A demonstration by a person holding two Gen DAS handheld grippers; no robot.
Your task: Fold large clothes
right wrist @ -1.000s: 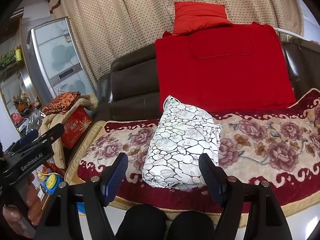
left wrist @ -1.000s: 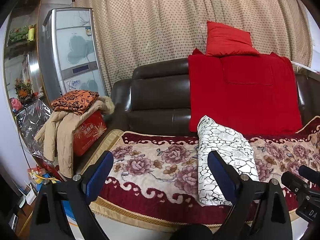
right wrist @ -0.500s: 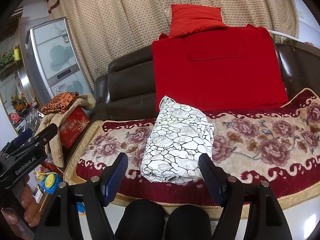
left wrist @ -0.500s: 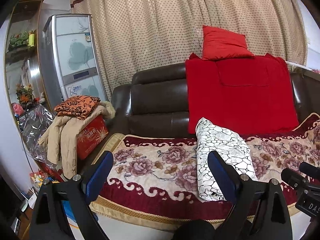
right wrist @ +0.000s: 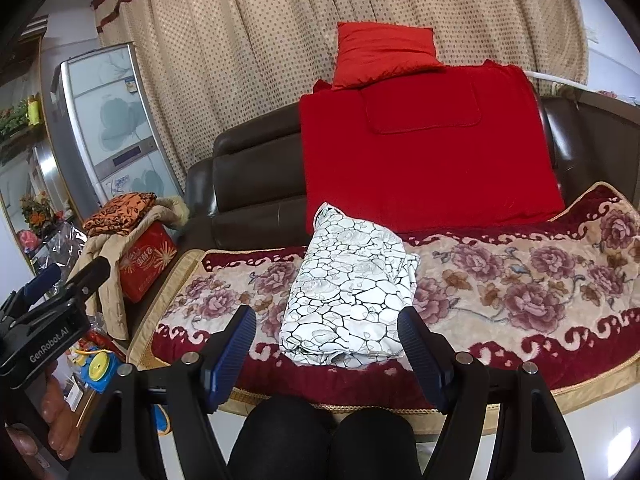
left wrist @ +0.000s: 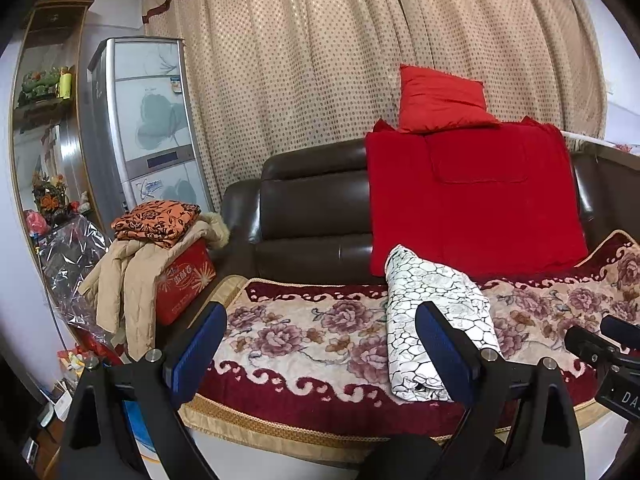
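A folded white cloth with a black cracked pattern [left wrist: 434, 312] lies on the floral sofa cover [left wrist: 304, 328]; it also shows in the right wrist view [right wrist: 352, 292]. My left gripper [left wrist: 320, 348] is open and empty, held back from the sofa's front edge, left of the cloth. My right gripper [right wrist: 328, 344] is open and empty, in front of the cloth's near end, apart from it. The left gripper's body [right wrist: 44, 328] shows at the left of the right wrist view.
A red blanket [left wrist: 472, 200] and red cushion [left wrist: 440, 100] rest on the brown sofa back [left wrist: 312, 208]. A red box [left wrist: 180, 280] with a beige coat and an orange folded cloth [left wrist: 156, 222] stands left of the sofa. A fridge [left wrist: 144, 128] and curtain stand behind.
Both grippers have pulled back and away from the sofa; the folded cloth looks smaller and farther. It has not moved. Both grippers stay open.
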